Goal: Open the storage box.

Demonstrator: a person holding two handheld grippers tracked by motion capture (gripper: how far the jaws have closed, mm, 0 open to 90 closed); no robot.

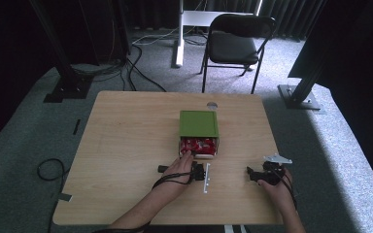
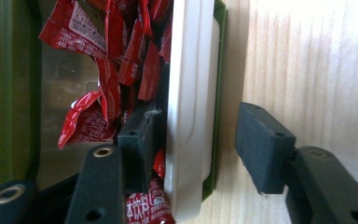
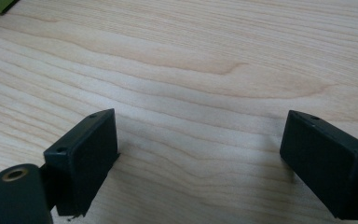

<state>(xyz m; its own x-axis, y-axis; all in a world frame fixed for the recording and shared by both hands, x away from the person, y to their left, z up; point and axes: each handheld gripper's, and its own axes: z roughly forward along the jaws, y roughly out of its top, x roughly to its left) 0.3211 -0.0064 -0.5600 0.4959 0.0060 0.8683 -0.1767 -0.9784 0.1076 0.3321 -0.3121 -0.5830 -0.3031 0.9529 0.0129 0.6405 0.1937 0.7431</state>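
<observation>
A green box (image 1: 198, 124) sits in the middle of the wooden table (image 1: 126, 141), its drawer (image 1: 197, 144) pulled toward me and full of red sachets (image 2: 98, 60). My left gripper (image 1: 189, 156) is at the drawer's white front panel (image 2: 191, 93). In the left gripper view (image 2: 200, 147), one pad (image 2: 140, 144) is inside the drawer against the panel. The other pad (image 2: 261, 149) stands outside, a gap away from it. My right gripper (image 1: 252, 174) rests open over bare wood at the right (image 3: 200, 163), holding nothing.
A round hole (image 1: 212, 105) is in the tabletop behind the box. A black folding chair (image 1: 235, 43) stands beyond the far edge. Cables (image 1: 48, 170) lie on the grey carpet, and black frame posts (image 1: 68, 77) flank the table.
</observation>
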